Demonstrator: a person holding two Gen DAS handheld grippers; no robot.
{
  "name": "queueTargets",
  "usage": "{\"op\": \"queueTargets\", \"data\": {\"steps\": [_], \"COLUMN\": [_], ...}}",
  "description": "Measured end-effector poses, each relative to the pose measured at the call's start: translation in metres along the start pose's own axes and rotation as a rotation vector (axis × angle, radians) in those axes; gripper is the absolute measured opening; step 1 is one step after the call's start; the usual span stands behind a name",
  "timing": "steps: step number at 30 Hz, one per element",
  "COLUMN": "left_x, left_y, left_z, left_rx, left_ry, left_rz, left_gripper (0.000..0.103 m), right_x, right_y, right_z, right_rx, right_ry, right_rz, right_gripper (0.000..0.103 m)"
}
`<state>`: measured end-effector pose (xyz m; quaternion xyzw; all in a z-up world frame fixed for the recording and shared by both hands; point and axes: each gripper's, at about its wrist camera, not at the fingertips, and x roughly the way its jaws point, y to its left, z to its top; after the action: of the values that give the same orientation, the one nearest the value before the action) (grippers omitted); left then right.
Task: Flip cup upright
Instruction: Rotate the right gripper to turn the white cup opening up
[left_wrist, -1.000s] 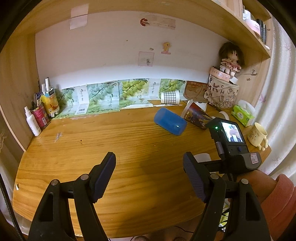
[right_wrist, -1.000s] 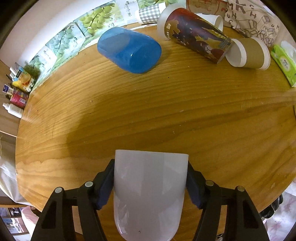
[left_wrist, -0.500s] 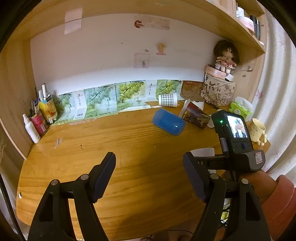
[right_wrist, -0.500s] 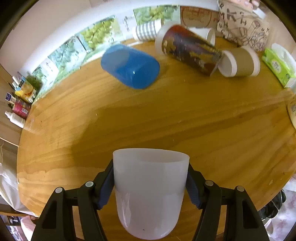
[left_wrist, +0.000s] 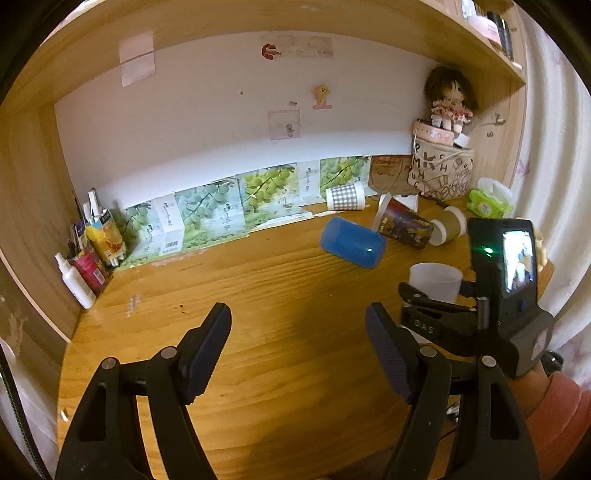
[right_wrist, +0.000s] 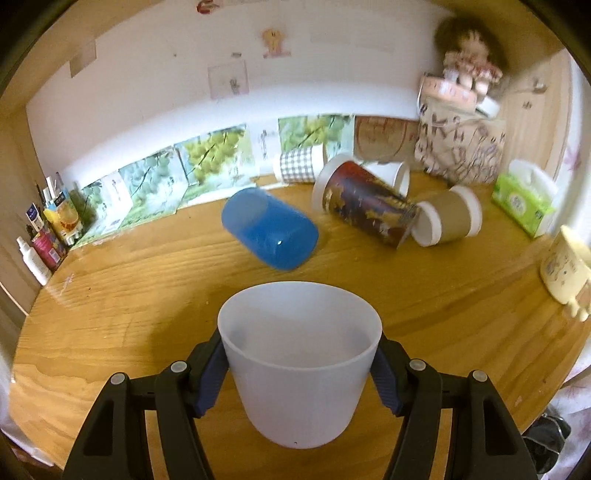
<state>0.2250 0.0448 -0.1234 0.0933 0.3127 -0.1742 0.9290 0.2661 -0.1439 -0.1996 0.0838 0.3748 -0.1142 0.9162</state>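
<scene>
White cup (right_wrist: 300, 363) clamped mouth-up between fingers of right hand-held gripper (right_wrist: 300, 373), above bench (right_wrist: 147, 295). Left hand-held gripper (left_wrist: 298, 345) spread wide, holding nothing. Ahead, blue cup (right_wrist: 269, 233) lying sideways.

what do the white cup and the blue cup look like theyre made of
White cup: likely frosted plastic, matte and slightly see-through; the right gripper's fingers show dimly through its wall. Blue cup: probably translucent plastic, glossier, with a small bright glint on its side.

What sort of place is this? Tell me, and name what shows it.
Likely a home desk nook, perhaps a bedroom: a wooden desk under a shelf, a doll on a printed bag, and toiletry bottles in the corner.
</scene>
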Motion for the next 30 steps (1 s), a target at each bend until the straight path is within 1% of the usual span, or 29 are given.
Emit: {"op": "queueTargets", "data": {"steps": [2,8,11,16,24,26,30], "left_x": [0.000,0.006,0.009,0.015,0.021,0.022,0.022], "left_y": [0.002,0.011,0.013,0.018,0.019,0.019,0.016], "left_z": [-0.001,-0.004,-0.007,-0.010,-0.013,-0.013,-0.012], "left_rx": [0.013,0.044,0.062,0.073,0.090,0.092,0.096], "left_ry": [0.001,0.025,0.042,0.085,0.136,0.141,0.142], "left_rz": [0.012,0.048,0.062,0.102,0.125,0.129,0.126], "left_gripper": [0.078,0.078,0.078,0.078,0.078,0.078,0.078], "right_x": [-0.001,-0.009,-0.012,-0.015,-0.010,-0.008,-0.009], "right_y": [-0.002,-0.006,-0.004,-0.001,0.001,0.002,0.004], "right_z": [-0.006,-0.025,-0.030,-0.035,-0.047,-0.052,-0.056], "right_rx": [0.014,0.046,0.040,0.004,-0.085,-0.091,-0.111], "right_ry": [-0.031,-0.162,-0.215,-0.276,-0.292,-0.283,-0.297], "right_rz": [-0.002,-0.011,-0.030,-0.051,-0.045,-0.039,-0.041], "right_gripper": [0.068,0.068,0.068,0.068,0.068,0.068,0.068]}}
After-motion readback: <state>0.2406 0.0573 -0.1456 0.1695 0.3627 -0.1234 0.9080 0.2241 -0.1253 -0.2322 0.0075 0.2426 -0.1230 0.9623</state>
